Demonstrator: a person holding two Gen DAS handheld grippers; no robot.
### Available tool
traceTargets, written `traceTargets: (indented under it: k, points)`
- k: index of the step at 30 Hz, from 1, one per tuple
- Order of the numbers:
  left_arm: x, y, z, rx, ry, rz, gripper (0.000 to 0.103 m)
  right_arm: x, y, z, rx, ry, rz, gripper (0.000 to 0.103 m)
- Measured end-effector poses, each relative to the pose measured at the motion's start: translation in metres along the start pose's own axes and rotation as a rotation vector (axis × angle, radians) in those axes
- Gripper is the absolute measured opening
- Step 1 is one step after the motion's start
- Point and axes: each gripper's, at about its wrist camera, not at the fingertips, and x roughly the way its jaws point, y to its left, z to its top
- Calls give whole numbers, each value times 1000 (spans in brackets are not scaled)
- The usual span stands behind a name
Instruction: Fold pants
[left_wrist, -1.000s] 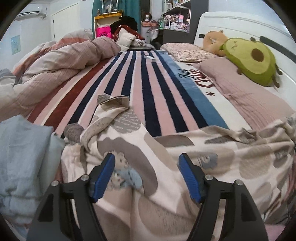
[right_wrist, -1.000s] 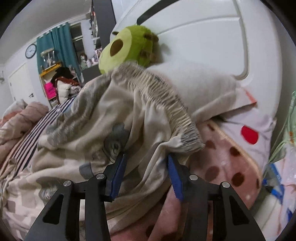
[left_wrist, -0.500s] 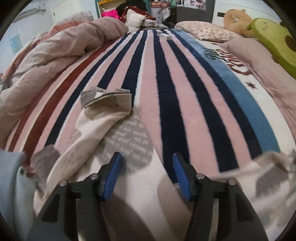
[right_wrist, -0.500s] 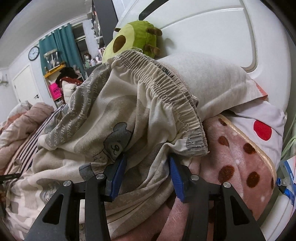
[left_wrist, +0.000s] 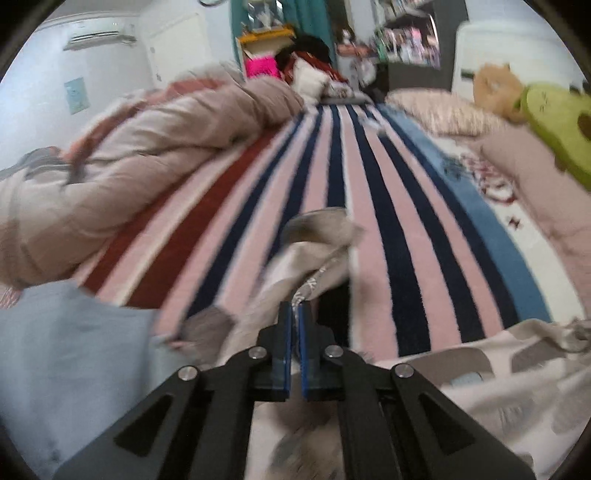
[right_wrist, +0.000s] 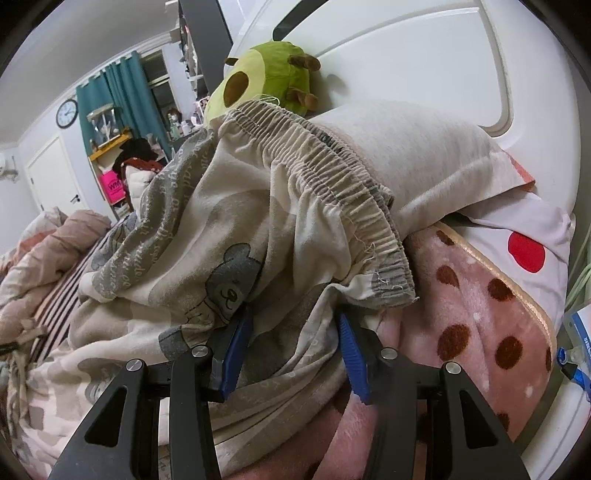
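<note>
Now: both claws on printed cotton pajama pants (right_wrist: 236, 229), spread across a striped bed blanket (left_wrist: 373, 206).

Left gripper (left_wrist: 294, 314) clamped tight, blue pads together on a thin fold of a pant leg (left_wrist: 317, 243), cloth bunched and drawn up off the plush stripes of pink, navy and rust. Right gripper (right_wrist: 293, 325) roughly half apart, a soft bunch of fabric between its blue pads just under the gathered elastic waistband (right_wrist: 332, 177); cannot tell whether pressing. Cream fabric with grey patches, script lettering and a bear print. Waistband draped on a grey pillow (right_wrist: 417, 162), above a fleecy pink dotted blanket (right_wrist: 476, 314). Beyond: green avocado plush (right_wrist: 266, 74), white headboard (right_wrist: 424, 55), rumpled quilted duvet (left_wrist: 122, 155), pale blue garment (left_wrist: 74, 354).
</note>
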Motion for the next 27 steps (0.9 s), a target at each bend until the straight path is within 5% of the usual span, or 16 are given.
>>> traceTargets:
  k: [4, 12, 16, 20, 27]
  points:
    - [-52, 39, -15, -44, -47, 44, 1, -2, -5, 1, 30, 4, 28, 43]
    - [-87, 102, -72, -128, 27, 131, 4, -10, -26, 11, 93, 14, 64, 43]
    - [-107, 114, -90, -176, 17, 107, 7, -20, -28, 14, 70, 25, 69, 71]
    - [-132, 118, -90, -220, -41, 91, 43, -28, -28, 15, 45, 43, 80, 86]
    - [-139, 84, -81, -193, -59, -85, 53, -27, -50, 21, 46, 37, 39, 95]
